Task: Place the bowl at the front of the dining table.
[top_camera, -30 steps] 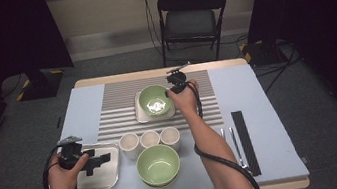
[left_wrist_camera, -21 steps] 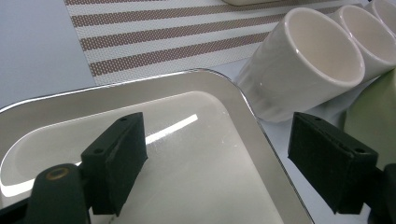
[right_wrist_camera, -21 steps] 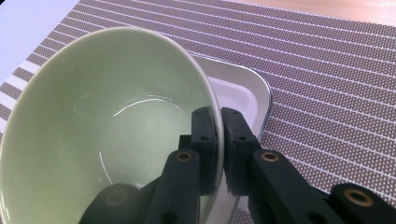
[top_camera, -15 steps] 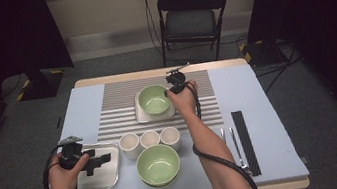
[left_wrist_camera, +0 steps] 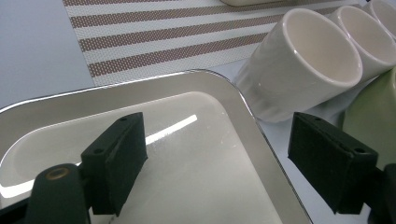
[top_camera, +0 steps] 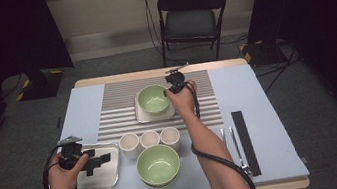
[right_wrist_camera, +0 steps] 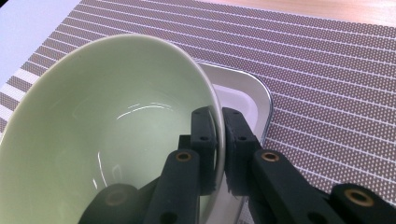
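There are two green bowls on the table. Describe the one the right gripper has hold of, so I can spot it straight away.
Start at the striped mat on the far half of the table. On it lies a small silvery tray, and the green bowl sits on that tray, with the right gripper pinching its rim. The other green bowl sits at the near edge, behind three white cups, with no tray under it.

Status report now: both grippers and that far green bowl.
Right gripper shut on far green bowl rim, bowl over white tray. Left gripper open above steel tray. Nothing in the way.
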{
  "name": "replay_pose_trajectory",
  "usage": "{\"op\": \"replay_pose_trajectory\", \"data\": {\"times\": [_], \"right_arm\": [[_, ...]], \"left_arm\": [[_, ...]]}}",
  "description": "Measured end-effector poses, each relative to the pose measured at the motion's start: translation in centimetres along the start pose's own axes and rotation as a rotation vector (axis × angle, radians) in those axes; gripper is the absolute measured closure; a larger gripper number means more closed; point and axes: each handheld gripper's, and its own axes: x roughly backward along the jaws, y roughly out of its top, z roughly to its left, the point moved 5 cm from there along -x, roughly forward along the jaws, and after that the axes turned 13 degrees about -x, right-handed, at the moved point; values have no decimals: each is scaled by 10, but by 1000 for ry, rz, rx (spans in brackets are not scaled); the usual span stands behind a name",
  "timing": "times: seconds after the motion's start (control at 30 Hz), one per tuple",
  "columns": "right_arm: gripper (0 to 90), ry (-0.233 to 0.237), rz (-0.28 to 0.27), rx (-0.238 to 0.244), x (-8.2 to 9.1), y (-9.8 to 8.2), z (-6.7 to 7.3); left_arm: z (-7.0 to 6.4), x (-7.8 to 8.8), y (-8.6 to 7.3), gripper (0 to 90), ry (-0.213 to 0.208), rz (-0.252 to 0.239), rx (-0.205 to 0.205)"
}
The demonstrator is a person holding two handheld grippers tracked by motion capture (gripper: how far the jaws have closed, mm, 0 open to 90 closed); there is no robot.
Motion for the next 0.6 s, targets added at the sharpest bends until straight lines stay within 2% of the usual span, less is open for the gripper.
{"op": "replay_pose_trajectory", "data": {"times": [0.17,0.6], "right_arm": [[843,-1,-2,-10,-1,-1,0],[842,2,-12,9,-4,-1,0]], "left_arm": [[0,0,0,191,0,-1,0],[-1,-1,0,191,-4,4,1]]}}
